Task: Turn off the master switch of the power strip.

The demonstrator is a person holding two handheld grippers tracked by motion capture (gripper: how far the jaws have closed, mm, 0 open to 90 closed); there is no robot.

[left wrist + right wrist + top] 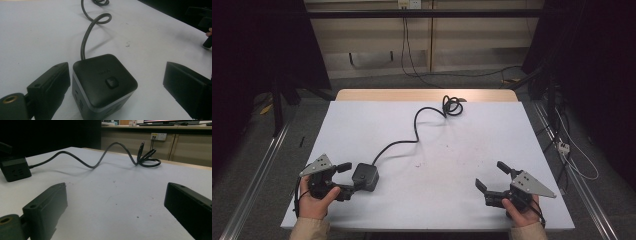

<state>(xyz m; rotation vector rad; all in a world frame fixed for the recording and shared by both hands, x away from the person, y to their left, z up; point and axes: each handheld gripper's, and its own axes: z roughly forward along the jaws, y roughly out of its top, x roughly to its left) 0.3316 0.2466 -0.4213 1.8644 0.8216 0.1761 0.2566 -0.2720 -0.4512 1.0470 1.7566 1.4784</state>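
A black cube power socket (365, 176) sits on the white table (472, 145) at the near left. Its black cable (412, 137) snakes away to a small coil (452, 106) near the far edge. My left gripper (345, 179) is open, its jaws reaching the cube's left side. In the left gripper view the cube (105, 82) lies between the jaws of this gripper (117, 72), close to the left one, with a wide gap to the right one. My right gripper (492, 176) is open at the near right with nothing in it (115, 195). From there the cube (15, 171) is far left.
The table's wooden far edge (427, 95) shows beyond the white sheet. Metal rails (257, 175) run along the floor on both sides. A white power strip (563, 147) and loose wires lie on the floor at right. A wall outlet (158, 136) is behind the table.
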